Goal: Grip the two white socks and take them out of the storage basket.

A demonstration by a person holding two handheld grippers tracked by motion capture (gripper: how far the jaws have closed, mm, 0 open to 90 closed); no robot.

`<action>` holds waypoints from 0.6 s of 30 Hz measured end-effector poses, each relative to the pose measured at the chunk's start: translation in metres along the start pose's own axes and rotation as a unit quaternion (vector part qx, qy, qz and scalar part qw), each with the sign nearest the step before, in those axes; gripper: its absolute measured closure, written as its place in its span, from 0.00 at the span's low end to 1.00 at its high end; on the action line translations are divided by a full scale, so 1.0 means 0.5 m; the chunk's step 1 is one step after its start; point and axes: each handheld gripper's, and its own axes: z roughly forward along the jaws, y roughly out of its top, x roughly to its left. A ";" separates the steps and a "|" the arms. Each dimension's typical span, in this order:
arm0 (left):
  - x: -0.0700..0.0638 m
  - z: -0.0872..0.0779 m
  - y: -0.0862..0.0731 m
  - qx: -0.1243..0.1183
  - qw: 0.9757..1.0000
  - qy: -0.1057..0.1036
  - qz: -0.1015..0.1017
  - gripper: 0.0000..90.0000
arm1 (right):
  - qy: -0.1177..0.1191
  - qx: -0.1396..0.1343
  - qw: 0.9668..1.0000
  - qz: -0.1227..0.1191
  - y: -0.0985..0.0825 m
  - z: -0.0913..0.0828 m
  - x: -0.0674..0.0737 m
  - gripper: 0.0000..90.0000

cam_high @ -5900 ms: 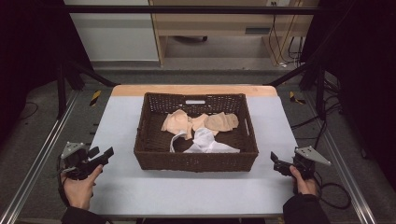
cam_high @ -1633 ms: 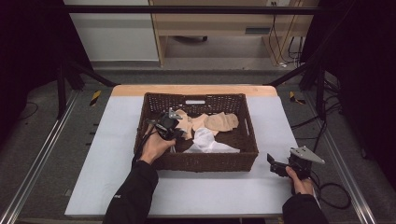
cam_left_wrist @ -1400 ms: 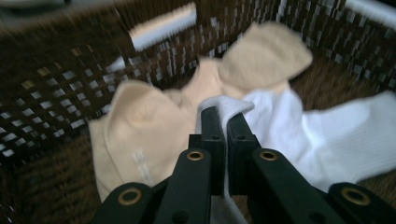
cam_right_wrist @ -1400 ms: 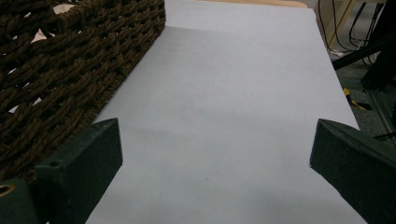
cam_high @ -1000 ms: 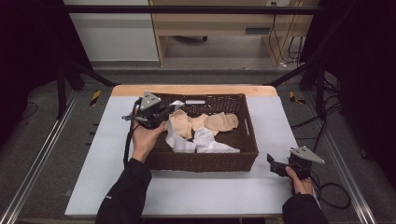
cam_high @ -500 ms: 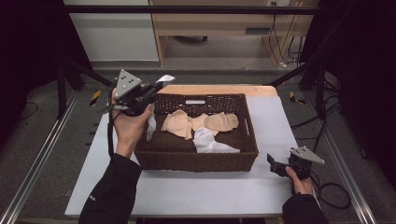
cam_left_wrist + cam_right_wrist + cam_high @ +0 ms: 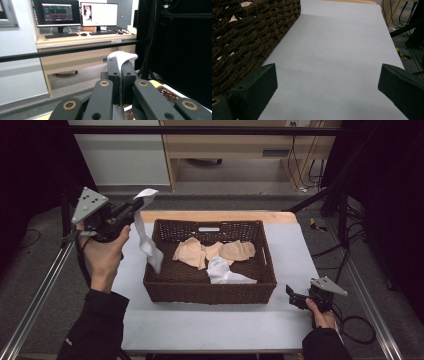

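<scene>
I see my left hand-held gripper (image 7: 131, 210) pinching what looks like a white sock (image 7: 146, 237) beside the basket (image 7: 210, 290); my right hand-held gripper (image 7: 291, 296) rests spread on the counter (image 7: 295, 245).

Bare table (image 7: 300, 255) right of basket (image 7: 210, 290) (its walls block sideways entry).

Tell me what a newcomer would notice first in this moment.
First, the left gripper, raised high at the table's left edge, clamped on a white sock that dangles beside the brown wicker basket. Inside the basket lie beige socks and another white one. The right gripper rests open on the table at the near right.
</scene>
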 end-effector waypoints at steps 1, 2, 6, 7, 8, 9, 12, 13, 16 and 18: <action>0.005 -0.006 0.003 0.000 1.000 0.002 0.001 0.98 | 0.000 0.000 1.000 0.000 0.000 0.000 0.000 0.03; 0.012 -0.016 0.006 -0.002 1.000 0.007 0.000 0.98 | 0.000 0.000 1.000 0.000 0.000 0.000 0.000 0.03; 0.039 -0.046 0.015 -0.008 1.000 0.022 0.000 0.98 | 0.000 0.000 1.000 -0.001 0.000 0.000 0.000 0.03; 0.046 -0.053 0.015 -0.010 1.000 0.025 -0.001 0.98 | 0.000 0.000 1.000 0.000 0.000 0.000 0.000 0.03; 0.046 -0.053 0.015 -0.010 1.000 0.025 -0.001 0.98 | -0.001 0.000 1.000 -0.001 0.000 0.000 0.000 0.03; 0.063 -0.068 0.010 -0.009 0.999 0.034 -0.004 0.98 | -0.001 0.000 1.000 -0.001 0.000 0.000 0.000 0.03; 0.084 -0.081 -0.015 0.002 0.999 0.044 -0.010 0.98 | -0.001 0.000 1.000 -0.001 0.000 0.000 0.000 0.03; 0.091 -0.084 -0.026 0.006 0.999 0.048 -0.012 0.98 | 0.000 0.000 1.000 -0.001 0.000 0.000 0.000 0.03; 0.109 -0.090 -0.064 0.017 0.998 0.053 -0.024 0.98 | -0.001 -0.001 1.000 -0.001 0.000 -0.001 0.001 0.03; 0.122 -0.092 -0.096 0.031 0.997 0.058 -0.032 0.98 | 0.000 0.000 1.000 -0.002 0.000 0.000 0.000 0.03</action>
